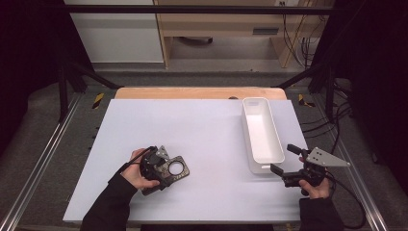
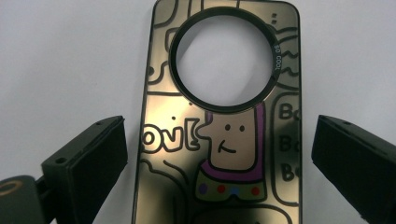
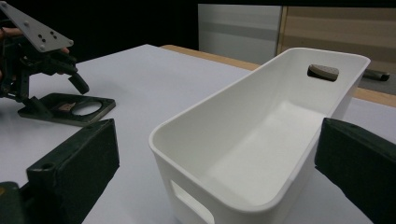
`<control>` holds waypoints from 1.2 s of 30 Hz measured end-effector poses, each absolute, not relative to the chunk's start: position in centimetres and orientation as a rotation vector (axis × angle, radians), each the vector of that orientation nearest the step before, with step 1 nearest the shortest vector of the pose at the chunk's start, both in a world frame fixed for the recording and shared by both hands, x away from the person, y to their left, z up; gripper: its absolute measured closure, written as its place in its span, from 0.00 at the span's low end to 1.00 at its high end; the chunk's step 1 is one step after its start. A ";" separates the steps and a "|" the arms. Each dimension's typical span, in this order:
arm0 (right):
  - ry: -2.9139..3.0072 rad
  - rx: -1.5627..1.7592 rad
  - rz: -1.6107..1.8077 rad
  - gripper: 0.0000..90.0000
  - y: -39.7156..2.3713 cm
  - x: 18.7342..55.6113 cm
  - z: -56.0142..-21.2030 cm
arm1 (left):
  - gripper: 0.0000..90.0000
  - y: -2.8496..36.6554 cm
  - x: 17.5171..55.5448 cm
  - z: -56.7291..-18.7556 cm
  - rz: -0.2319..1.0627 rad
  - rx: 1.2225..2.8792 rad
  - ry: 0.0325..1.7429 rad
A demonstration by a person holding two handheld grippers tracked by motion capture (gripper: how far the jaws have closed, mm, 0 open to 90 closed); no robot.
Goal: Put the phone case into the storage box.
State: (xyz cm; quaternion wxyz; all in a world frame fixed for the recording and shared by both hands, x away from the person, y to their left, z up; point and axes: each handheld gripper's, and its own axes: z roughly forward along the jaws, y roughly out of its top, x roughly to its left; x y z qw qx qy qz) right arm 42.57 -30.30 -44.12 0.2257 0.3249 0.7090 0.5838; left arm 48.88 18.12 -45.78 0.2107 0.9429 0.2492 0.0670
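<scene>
On white table top (image 1: 202,130): phone case (image 1: 169,169), white bin (image 1: 262,135); dark room.

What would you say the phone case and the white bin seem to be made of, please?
The phone case looks like glossy hard plastic with a mirror-like golden printed back: it reflects light and keeps a rigid ring around the camera hole. It might be metallised. The white bin appears to be smooth moulded plastic, semi-matte, with rounded corners and cut-out handles.

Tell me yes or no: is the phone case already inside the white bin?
No, the phone case lies flat on the table under the left gripper, apart from the white bin.
</scene>
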 end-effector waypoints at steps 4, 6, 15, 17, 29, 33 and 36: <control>1.952 0.896 1.610 0.00 -30.3 42.6 -44.1 | 0.04 18.2 48.9 -46.0 0.183 2.622 0.695; 1.952 0.897 1.607 0.00 -30.3 42.6 -44.1 | 0.04 18.3 48.9 -46.2 0.179 2.624 0.697; 1.951 0.897 1.609 0.00 -30.3 42.6 -44.1 | 0.07 18.2 48.9 -46.4 0.175 2.632 0.692; 1.953 0.897 1.609 0.00 -30.3 42.6 -44.1 | 0.08 18.2 48.9 -46.4 0.174 2.634 0.692; 1.954 0.894 1.609 0.00 -30.3 42.6 -44.1 | 0.10 18.2 48.9 -46.4 0.178 2.644 0.677; 1.956 0.895 1.610 0.00 -30.3 42.6 -44.1 | 0.12 18.2 48.9 -46.4 0.178 2.648 0.668; 1.955 0.893 1.607 0.00 -30.3 42.6 -44.1 | 0.12 18.2 48.9 -46.4 0.177 2.648 0.664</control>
